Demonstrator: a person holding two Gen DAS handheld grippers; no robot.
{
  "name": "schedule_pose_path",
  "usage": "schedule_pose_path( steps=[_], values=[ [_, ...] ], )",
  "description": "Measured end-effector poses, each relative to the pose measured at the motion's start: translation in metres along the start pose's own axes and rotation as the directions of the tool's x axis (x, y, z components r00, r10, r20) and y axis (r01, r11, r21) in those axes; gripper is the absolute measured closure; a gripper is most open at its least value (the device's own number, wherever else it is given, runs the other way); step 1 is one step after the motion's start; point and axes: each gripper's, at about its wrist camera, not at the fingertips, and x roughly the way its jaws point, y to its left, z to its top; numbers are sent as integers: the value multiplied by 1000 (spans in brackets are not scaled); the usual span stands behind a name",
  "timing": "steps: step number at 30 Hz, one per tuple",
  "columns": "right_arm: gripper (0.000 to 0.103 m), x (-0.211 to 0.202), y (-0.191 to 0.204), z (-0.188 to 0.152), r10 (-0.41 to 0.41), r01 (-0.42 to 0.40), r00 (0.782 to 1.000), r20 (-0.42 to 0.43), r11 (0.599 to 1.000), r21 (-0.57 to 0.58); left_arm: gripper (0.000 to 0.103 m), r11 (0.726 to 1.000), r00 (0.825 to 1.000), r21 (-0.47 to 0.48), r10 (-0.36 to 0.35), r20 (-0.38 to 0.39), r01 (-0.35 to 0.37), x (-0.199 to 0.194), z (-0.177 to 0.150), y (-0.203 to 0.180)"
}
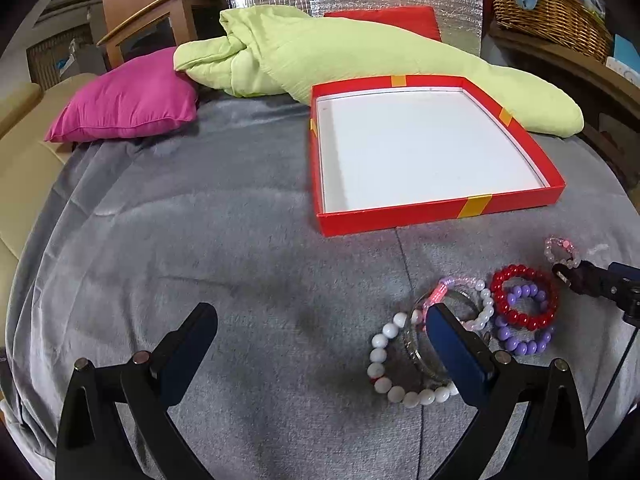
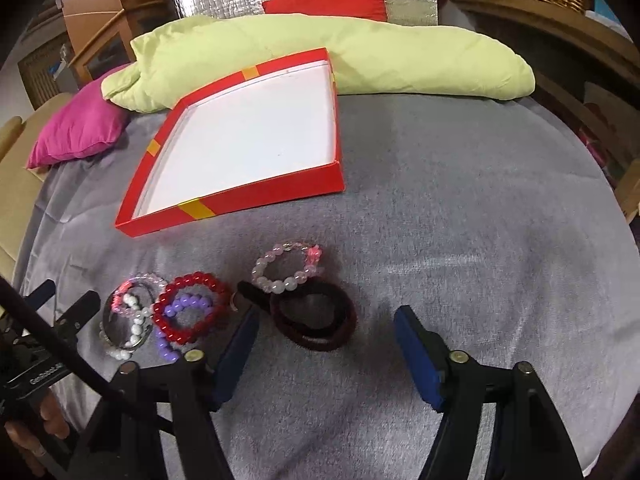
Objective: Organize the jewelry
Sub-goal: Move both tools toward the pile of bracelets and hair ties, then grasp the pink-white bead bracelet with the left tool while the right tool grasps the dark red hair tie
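I see the jewelry lying on the grey blanket [image 2: 440, 208], in the lower left part of the right wrist view, in front of the red box [image 2: 240, 200], which is shallow, has a white floor and holds nothing yet.

My right gripper [image 2: 326, 344] has its jaws standing apart with nothing pressed between them. A dark maroon hair tie [image 2: 316, 320] lies between them, nearer the left pad, and I cannot tell whether that pad touches it. Just above it, overlapping its upper edge, is a pale pink bead bracelet [image 2: 286, 268]. My left gripper [image 1: 320, 356] is wide open over bare blanket, and its right finger covers part of the cluster.

That cluster, in the lower right of the left wrist view, holds a white bead bracelet [image 1: 390, 364], a clear bangle [image 1: 416, 344], a red bead bracelet [image 1: 524, 298] and a purple bead bracelet [image 1: 516, 336], all overlapping.

I judge all these pieces as very light. The hair tie is soft and will flatten, so I would pinch across one side of its loop. The bead bracelets are probably on elastic, with round, smooth beads that can roll out of the pads; I would close on a single strand, between two beads. The bangle looks stiff and slippery, possibly fragile. The soft blanket gives way under a push.
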Motion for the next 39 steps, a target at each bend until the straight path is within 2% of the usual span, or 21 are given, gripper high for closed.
schedule_pose_path(
  steps=[5,9,12,14,15,17,20,24,28,35,36,38,39],
  values=[
    [55,15,-6,4,-37,37,999,-29,999,9,0,1000,1000,3,-14,0,14,6,5,-4],
    [65,22,1,7,-75,75,997,-11,997,-29,0,999,999,-7,-39,-1,39,10,8,-4],
    [80,24,7,8,-81,81,997,2,996,-49,2,998,998,-15,-66,4,66,10,8,-4],
    [89,25,8,9,-77,78,997,6,996,-53,12,996,996,-15,-85,2,86,10,9,-5],
    [90,25,8,9,-79,79,997,9,995,-57,17,995,995,-14,-101,-2,101,12,9,-4],
    [91,21,8,9,-63,64,998,20,996,-55,37,991,991,-15,-130,-10,130,14,9,-4],
    [92,10,3,3,-44,47,998,50,998,-50,49,984,984,-31,-176,-13,175,17,10,-1],
    [92,-3,-5,4,-17,19,997,80,999,-31,51,974,975,-42,-222,2,221,16,13,1],
    [92,-10,-16,4,14,-15,996,92,1000,10,51,966,966,-9,-259,11,259,16,15,-10],
    [92,-12,-38,3,76,-84,993,89,992,89,52,951,953,68,-299,-53,303,25,10,-38],
    [92,-12,-40,3,87,-96,992,89,990,104,54,950,952,72,-299,-60,303,27,10,-40],
    [92,-15,-45,5,113,-125,989,100,984,130,76,949,951,72,-304,-59,307,28,9,-40],
    [92,-15,-45,5,119,-133,987,105,982,135,80,949,951,68,-305,-56,308,27,10,-39]
  ],
)
